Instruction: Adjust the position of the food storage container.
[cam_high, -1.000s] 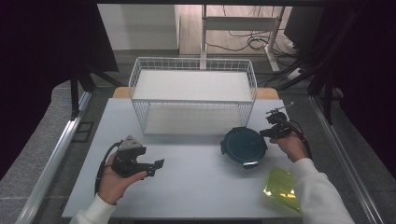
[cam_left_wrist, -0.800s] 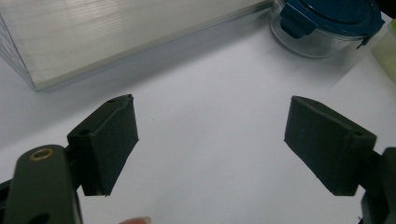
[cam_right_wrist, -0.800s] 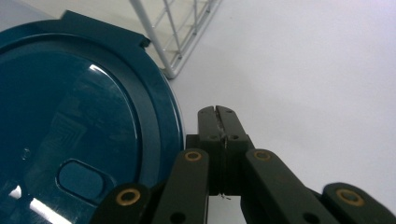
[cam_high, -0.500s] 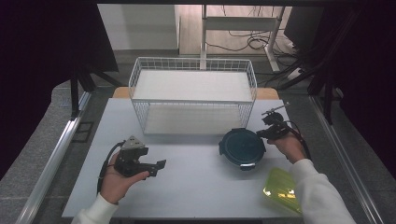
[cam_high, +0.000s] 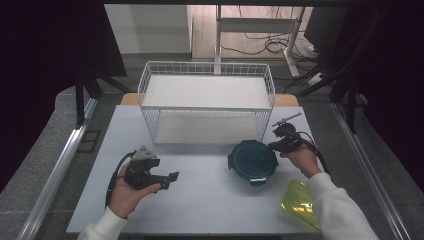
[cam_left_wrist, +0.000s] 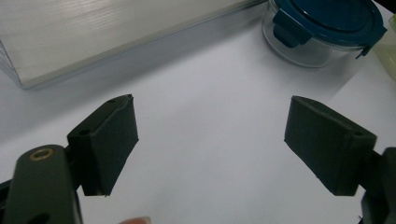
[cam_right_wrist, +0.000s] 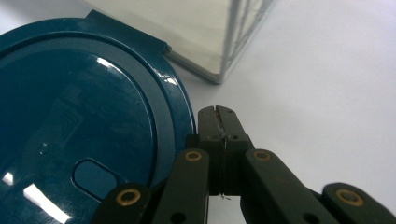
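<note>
We hold our right tool (cam_right_wrist: 218, 112) with its jaws pressed together on nothing, its tip just beside the rim of the round glass container (cam_high: 253, 161) with the dark teal clip-lock lid (cam_right_wrist: 79, 116). That container sits on the white tabletop (cam_high: 200, 195) just in front of the right end of the white wire basket (cam_high: 207, 100), and in the left gripper view we see its clear wall (cam_left_wrist: 308, 53) under the lid. Our left tool (cam_left_wrist: 212, 144) hovers over bare tabletop well to the left of the container, jaws spread wide and empty. A yellow-green translucent piece (cam_high: 299, 202) lies near the front right edge, partly behind our right sleeve (cam_high: 335, 210). We judge the main risk to lie at the right tool: with its jaws closed it can only nudge, so a push against the rim could slide the container along the smooth tabletop towards the basket's wire, or skid off the glossy lid. If we mean to lift a clip, nothing steadies the container, and it may turn or tip. The left tool is too far off to brace it.
</note>
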